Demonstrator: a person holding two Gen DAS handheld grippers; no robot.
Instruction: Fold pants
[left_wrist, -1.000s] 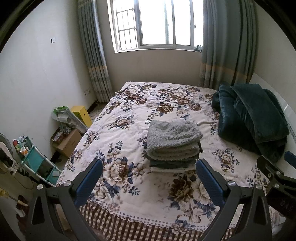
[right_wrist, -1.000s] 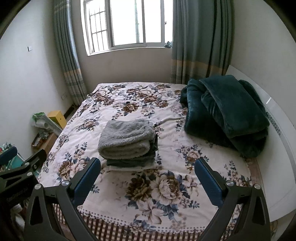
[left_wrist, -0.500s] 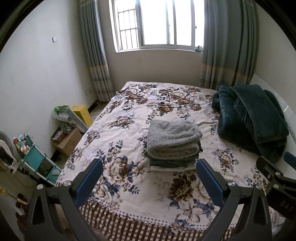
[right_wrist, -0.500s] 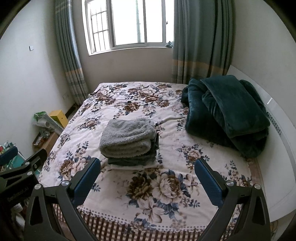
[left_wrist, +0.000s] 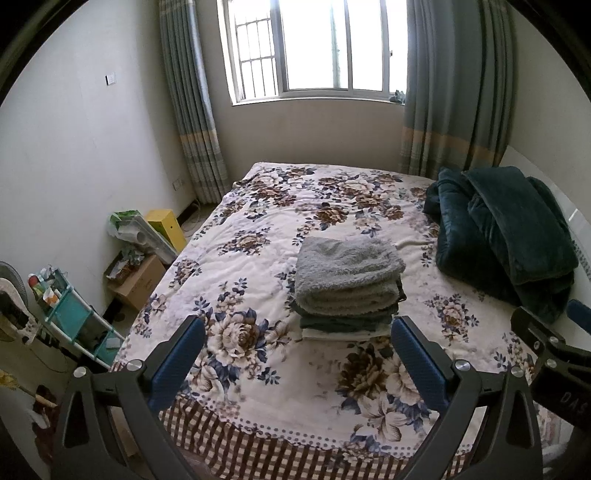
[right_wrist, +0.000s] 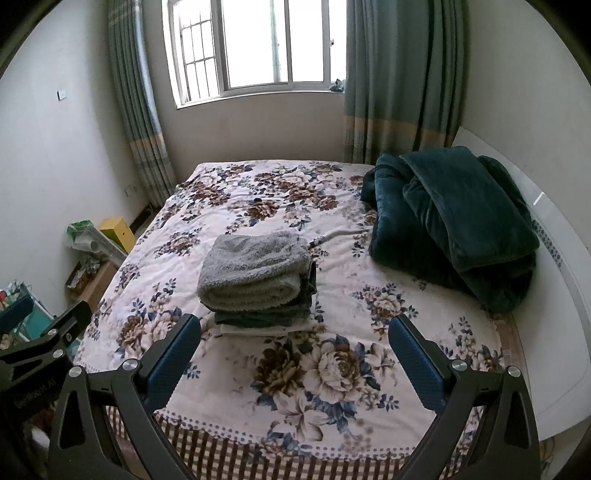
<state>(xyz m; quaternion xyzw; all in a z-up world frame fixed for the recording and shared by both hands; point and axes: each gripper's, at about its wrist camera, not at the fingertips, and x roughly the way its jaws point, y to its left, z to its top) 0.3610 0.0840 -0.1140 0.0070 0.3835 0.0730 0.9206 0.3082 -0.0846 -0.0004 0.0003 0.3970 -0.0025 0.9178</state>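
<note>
Almost nothing differs from one second ago: the stack of folded pants (left_wrist: 347, 284) lies at the same place on the floral bed cover (left_wrist: 258, 391), only the left wrist view sits a little further back. Probably the folding is finished, or a new garment is not taken yet; no loose pants are visible.

The left gripper (left_wrist: 297, 354) hangs before the stack, its two blue fingers wide apart and holding nothing. The right gripper (right_wrist: 293, 352) is the same, spread wide and empty, just beside the left one. Neither touches the stack.

Before the stack, the cover is bare up to its checked border. Right of the stack, well apart, lies a dark green blanket (right_wrist: 454, 221). Behind the stack, the cover is bare as far as the window wall. Left of the stack, the bed edge drops to boxes (left_wrist: 140, 277) on the floor.
</note>
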